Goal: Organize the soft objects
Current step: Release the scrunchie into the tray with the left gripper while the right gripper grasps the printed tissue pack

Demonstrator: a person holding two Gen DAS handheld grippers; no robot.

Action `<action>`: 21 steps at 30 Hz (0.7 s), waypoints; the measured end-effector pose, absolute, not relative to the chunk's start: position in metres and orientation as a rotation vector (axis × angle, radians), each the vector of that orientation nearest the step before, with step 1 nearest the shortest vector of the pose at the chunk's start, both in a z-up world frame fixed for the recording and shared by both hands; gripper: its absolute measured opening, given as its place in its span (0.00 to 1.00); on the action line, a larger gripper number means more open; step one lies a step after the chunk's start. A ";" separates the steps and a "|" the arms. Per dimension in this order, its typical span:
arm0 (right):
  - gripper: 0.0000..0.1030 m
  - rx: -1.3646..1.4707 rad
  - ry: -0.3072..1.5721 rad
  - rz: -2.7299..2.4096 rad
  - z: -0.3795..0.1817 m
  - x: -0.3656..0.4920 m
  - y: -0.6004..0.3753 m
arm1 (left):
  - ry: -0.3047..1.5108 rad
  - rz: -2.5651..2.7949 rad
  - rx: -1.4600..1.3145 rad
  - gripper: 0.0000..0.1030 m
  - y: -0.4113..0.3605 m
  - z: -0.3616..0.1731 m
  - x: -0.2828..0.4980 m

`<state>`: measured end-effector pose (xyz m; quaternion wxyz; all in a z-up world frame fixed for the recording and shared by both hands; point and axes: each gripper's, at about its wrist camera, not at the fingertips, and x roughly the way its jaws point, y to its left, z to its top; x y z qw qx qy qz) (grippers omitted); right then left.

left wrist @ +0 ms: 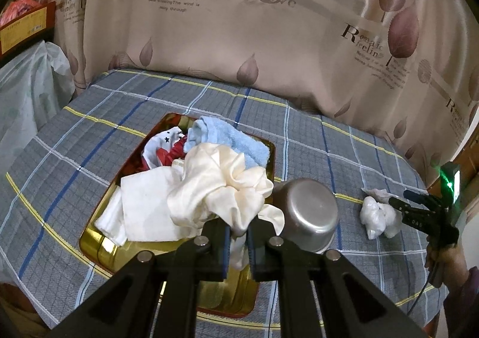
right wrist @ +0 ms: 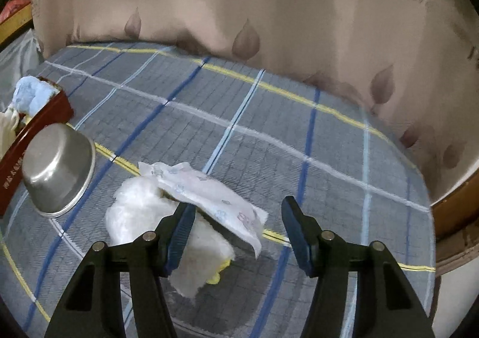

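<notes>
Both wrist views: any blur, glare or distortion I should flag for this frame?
Left wrist view: sharp, with glare on the gold tray and the upturned metal bowl, and fisheye bending of the plaid cloth. Right wrist view: softer, the curtain print smeared as if by motion, and the white wad washed out; both views are dark at the corners.

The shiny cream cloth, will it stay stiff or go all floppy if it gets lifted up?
Probably floppy: the cream cloth already lies crumpled in soft folds and droops between the left gripper. Its glossy sheen suggests it could be slippery.
</notes>
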<state>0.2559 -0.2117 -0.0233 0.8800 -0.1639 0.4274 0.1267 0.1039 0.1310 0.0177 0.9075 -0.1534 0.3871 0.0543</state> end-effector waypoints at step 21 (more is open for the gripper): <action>0.04 -0.356 0.875 0.327 -0.018 0.264 -0.202 | 0.811 0.127 -0.325 0.10 0.138 0.016 0.104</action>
